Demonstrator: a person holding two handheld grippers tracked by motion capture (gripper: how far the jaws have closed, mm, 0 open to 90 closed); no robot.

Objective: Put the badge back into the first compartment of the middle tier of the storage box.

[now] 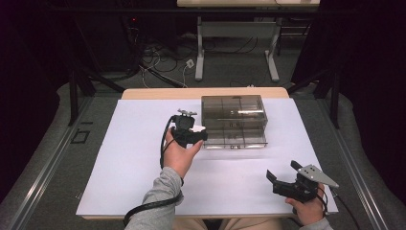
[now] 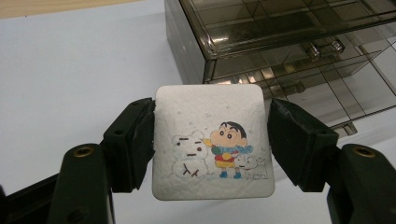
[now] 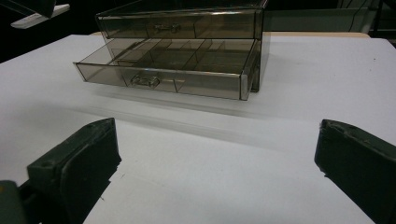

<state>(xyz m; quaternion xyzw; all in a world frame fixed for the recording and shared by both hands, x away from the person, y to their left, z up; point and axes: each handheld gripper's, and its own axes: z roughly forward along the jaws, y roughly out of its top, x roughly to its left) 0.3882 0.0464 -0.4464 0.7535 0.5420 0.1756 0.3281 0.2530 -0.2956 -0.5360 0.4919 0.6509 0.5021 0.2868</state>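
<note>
A smoky clear drawer box stands at the middle back of the white table, its lower drawer pulled out and split into compartments. My left gripper is shut on a white square card with a cartoon of a child and a snowman; both pads press its side edges. In the high view this left gripper hovers just left of the box's front corner, the white card peeking out. My right gripper stands open with nothing between its jaws, at the table's front right, facing the box.
The white sheet covers the tabletop. Beyond the far edge are a desk frame's legs and loose cables on the floor. A metal rail runs along the left of the table.
</note>
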